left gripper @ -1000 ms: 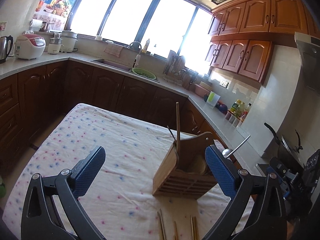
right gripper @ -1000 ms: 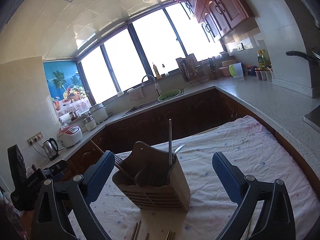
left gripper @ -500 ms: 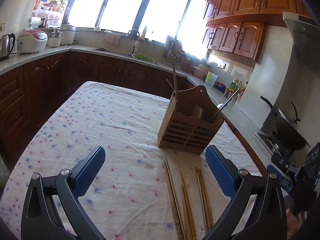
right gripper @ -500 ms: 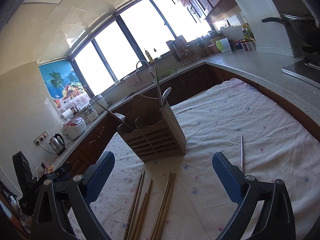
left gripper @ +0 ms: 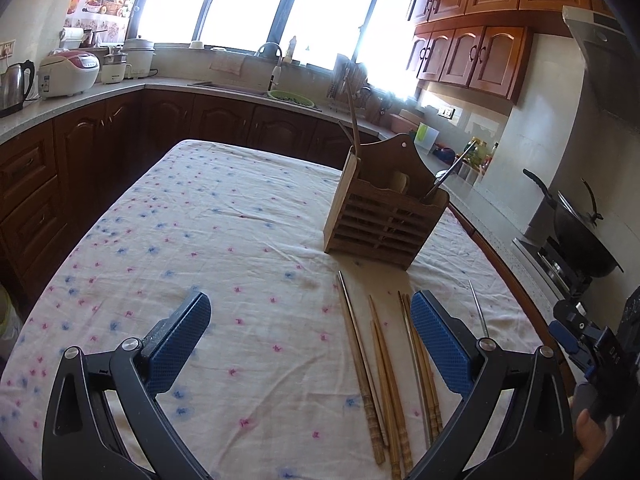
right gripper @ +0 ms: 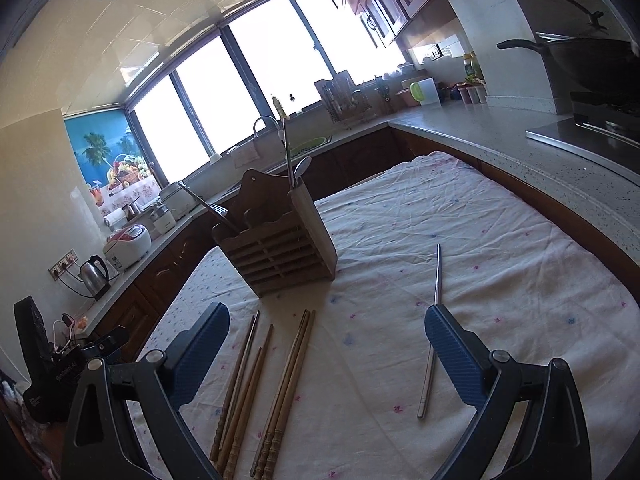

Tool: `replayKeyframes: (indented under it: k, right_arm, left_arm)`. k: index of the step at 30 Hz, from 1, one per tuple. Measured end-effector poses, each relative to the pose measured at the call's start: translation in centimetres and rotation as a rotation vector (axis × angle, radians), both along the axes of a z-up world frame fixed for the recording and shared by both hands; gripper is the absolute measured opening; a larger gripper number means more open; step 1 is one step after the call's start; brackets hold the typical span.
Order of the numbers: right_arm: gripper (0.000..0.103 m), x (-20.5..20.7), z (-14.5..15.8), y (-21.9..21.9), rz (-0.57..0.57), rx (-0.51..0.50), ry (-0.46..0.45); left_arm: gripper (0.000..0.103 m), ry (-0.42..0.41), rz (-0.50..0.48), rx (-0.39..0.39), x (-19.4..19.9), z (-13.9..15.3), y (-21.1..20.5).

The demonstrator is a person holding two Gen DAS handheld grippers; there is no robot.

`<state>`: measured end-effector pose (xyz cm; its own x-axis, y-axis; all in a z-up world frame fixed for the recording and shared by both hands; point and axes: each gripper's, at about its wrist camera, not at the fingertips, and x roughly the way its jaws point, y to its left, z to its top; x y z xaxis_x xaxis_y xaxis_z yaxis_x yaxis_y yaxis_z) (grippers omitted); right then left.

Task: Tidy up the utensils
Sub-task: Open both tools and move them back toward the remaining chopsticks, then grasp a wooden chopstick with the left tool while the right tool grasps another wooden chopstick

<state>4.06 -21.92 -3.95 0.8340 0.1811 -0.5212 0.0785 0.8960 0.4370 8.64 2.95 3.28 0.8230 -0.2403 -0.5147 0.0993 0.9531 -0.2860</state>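
A few utensils are already stood in the wooden holder [left gripper: 384, 216] on the desk [left gripper: 200, 240]. Wooden chopsticks [right gripper: 276, 392] and a metal chopstick [right gripper: 432, 328] are left lying before it. Left tongs [left gripper: 310, 340] and right tongs [right gripper: 326, 350] are spread, empty.

We are finding almost nothing we can read here. White lettering is showing on the black device [right gripper: 60, 380] at the left edge of the right wrist view, but it is too small and upside down for us to make out. A label on the rice cooker [left gripper: 68, 74] is showing only as a blur. We are seeing no other legible words or numbers.
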Motion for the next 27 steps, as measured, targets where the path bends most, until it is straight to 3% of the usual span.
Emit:
replayKeyframes:
  k: [17, 23, 27]
  right_arm:
    - [0.099, -0.1, -1.2, -0.1, 0.000, -0.066, 0.070]
    - [0.093, 2.5, -2.6, 3.1, 0.115, -0.132, 0.157]
    - [0.087, 5.5, -5.1, 7.0, 0.250, -0.221, 0.277]
  left_arm:
    - [0.102, 0.132, -0.044, 0.113, 1.6, -2.5, -2.2]
    - [0.102, 0.180, -0.023, 0.124, 2.5, -3.6, -1.8]
    - [0.102, 0.201, -0.006, 0.112, 3.0, -4.0, -1.0]
